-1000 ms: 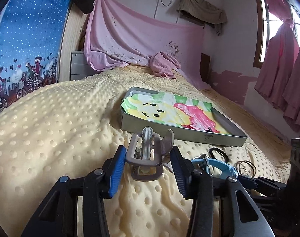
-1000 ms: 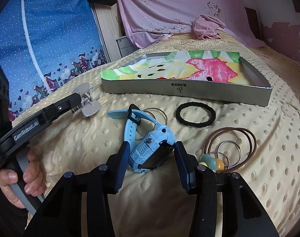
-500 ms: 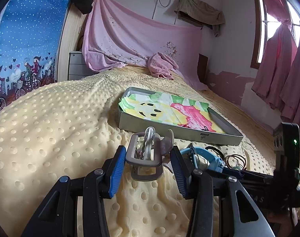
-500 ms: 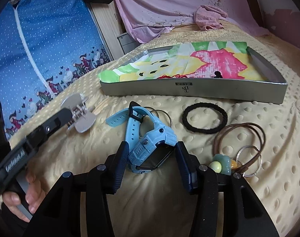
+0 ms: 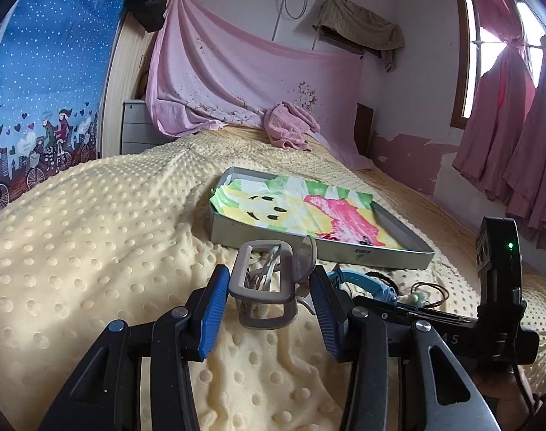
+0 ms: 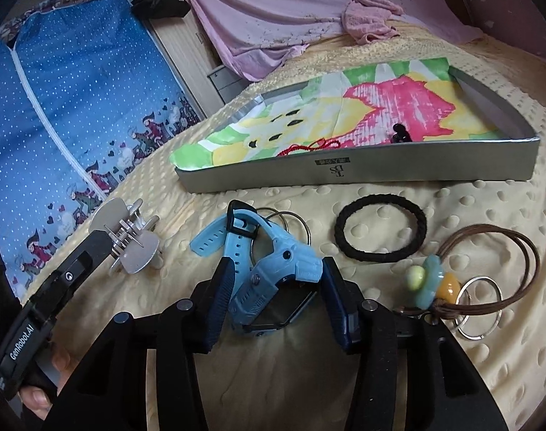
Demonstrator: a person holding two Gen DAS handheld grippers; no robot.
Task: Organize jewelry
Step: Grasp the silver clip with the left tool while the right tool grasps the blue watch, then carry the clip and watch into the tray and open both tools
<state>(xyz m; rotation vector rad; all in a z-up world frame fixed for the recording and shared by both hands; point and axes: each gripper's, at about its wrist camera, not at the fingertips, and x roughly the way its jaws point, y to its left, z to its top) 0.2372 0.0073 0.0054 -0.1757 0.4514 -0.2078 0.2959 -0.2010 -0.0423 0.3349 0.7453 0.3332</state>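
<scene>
My left gripper is shut on a taupe hair claw clip just above the yellow dotted blanket. The right wrist view shows the same clip at the tip of the left gripper's black finger. A light-blue watch lies on the blanket, and my right gripper straddles it. Its jaws are closing and both blue pads touch the sides of the watch case. Just beyond stands the silver tray, lined with bright painted paper; a red cord and a small black piece lie inside.
A black hair tie, a brown cord tie with a flower bead and a silver ring lie right of the watch. Thin rings sit behind the strap. A pink cloth lies at the far end of the bed.
The right gripper slid a little forward over the watch and rolled, so its view now tilts, and its pads came closer to the case. The left gripper and clip stayed put.
</scene>
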